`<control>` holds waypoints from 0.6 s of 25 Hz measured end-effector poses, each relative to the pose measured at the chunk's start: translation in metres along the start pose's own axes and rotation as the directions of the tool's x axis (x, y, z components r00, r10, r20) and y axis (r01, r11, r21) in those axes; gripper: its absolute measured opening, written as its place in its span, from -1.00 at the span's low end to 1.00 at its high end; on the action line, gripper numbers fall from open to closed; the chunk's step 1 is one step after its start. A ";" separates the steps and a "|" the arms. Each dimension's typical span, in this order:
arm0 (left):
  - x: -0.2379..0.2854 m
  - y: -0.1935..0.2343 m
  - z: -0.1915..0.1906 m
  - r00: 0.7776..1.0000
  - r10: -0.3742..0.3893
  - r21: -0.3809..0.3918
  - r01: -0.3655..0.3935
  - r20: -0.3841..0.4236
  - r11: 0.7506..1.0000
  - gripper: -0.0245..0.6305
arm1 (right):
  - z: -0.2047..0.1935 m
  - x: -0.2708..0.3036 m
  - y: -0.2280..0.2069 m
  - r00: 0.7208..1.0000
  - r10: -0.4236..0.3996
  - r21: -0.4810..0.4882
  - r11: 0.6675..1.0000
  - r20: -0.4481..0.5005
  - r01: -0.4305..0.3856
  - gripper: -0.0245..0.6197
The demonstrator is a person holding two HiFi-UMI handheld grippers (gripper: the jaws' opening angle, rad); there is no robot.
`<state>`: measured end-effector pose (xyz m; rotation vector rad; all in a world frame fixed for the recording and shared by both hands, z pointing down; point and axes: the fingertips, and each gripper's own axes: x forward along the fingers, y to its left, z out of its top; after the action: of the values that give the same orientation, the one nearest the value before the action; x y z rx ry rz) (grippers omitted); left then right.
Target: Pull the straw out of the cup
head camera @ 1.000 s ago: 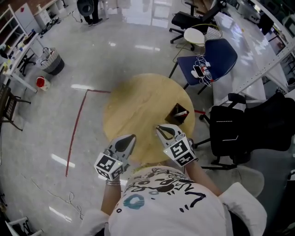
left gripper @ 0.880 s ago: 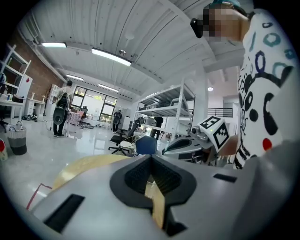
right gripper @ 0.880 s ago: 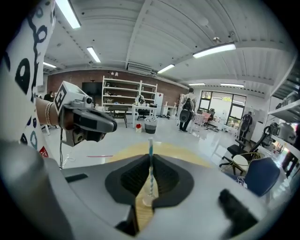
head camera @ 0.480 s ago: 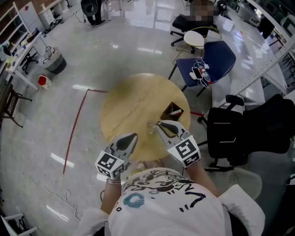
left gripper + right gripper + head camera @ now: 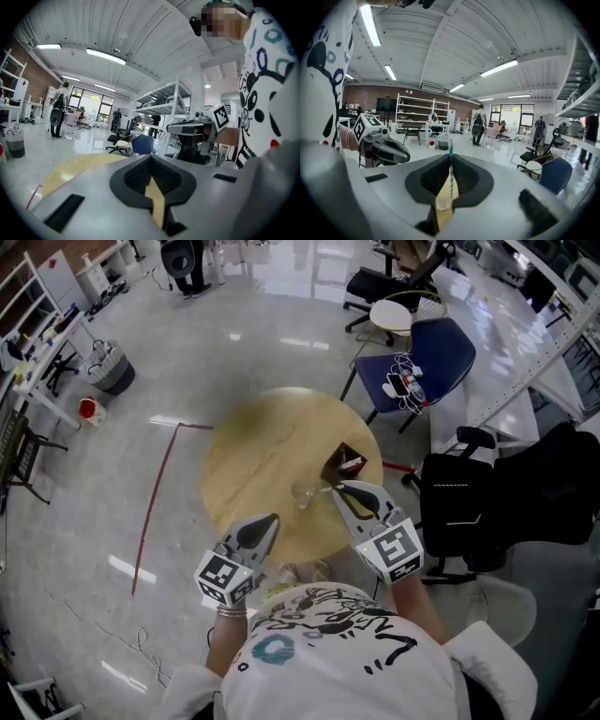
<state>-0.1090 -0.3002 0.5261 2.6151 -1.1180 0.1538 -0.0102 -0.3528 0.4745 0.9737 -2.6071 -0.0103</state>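
Observation:
A clear cup [image 5: 302, 494] stands on the round wooden table [image 5: 258, 451], near its front right part. A thin striped straw [image 5: 450, 174] runs up between the jaws of my right gripper [image 5: 450, 161], which is shut on it. In the head view the right gripper [image 5: 337, 488] has its tip just right of the cup, and the straw [image 5: 322, 489] bridges the two. I cannot tell whether its lower end is still inside the cup. My left gripper [image 5: 263, 525] hovers at the table's near edge, shut and holding nothing; the left gripper [image 5: 151, 180] shows only table between its jaws.
A small brown box [image 5: 342, 463] sits on the table just behind the cup. A blue chair [image 5: 427, 357] and a black office chair [image 5: 469, 498] stand to the table's right. Red tape [image 5: 155, 507] marks the floor at left. People stand far off in the room.
My right gripper has moved forward and to the right, and the cup now shows just left of its tip. The left gripper has stayed in place.

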 end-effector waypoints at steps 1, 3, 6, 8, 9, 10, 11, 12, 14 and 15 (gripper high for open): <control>0.002 -0.003 -0.001 1.000 -0.007 -0.002 0.007 -0.003 1.000 -0.89 | -0.005 -0.002 -0.002 1.000 -0.004 0.008 1.000 -0.012 0.004 -0.80; 0.006 -0.008 -0.002 1.000 -0.021 -0.002 0.021 -0.008 1.000 -0.88 | -0.018 -0.005 -0.006 0.999 -0.016 0.025 1.000 -0.036 0.017 -0.80; 0.013 -0.014 -0.004 0.999 -0.037 0.004 0.038 -0.014 0.999 -0.88 | -0.034 -0.009 -0.010 0.998 -0.036 0.022 0.999 -0.056 0.037 -0.80; 0.018 -0.017 -0.005 0.999 -0.045 0.010 0.045 -0.018 0.999 -0.88 | -0.044 -0.009 -0.009 0.997 -0.039 0.023 0.999 -0.072 0.041 -0.80; 0.020 -0.019 -0.006 0.999 -0.050 0.014 0.050 -0.021 0.999 -0.88 | -0.048 -0.010 -0.009 0.996 -0.036 0.027 0.999 -0.079 0.039 -0.80; 0.022 -0.021 -0.006 0.998 -0.056 0.017 0.056 -0.022 0.998 -0.89 | -0.051 -0.010 -0.008 0.996 -0.032 0.031 0.999 -0.085 0.035 -0.80; 0.024 -0.024 -0.006 0.998 -0.061 0.019 0.062 -0.024 0.998 -0.88 | -0.054 -0.012 -0.007 0.996 -0.028 0.034 0.999 -0.090 0.031 -0.80; 0.026 -0.026 -0.005 0.997 -0.067 0.021 0.067 -0.026 0.998 -0.88 | -0.056 -0.013 -0.006 0.995 -0.023 0.037 0.999 -0.094 0.026 -0.80; 0.028 -0.029 -0.006 0.997 -0.074 0.022 0.075 -0.032 0.997 -0.88 | -0.059 -0.015 -0.004 0.994 -0.013 0.041 0.999 -0.107 0.018 -0.80; 0.028 -0.030 -0.006 0.997 -0.076 0.022 0.076 -0.035 0.997 -0.88 | -0.061 -0.015 -0.002 0.993 -0.010 0.042 0.999 -0.114 0.014 -0.80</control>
<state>-0.0678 -0.2983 0.5313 2.6609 -1.0098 0.1954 0.0221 -0.3378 0.5260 0.9750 -2.5070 0.0953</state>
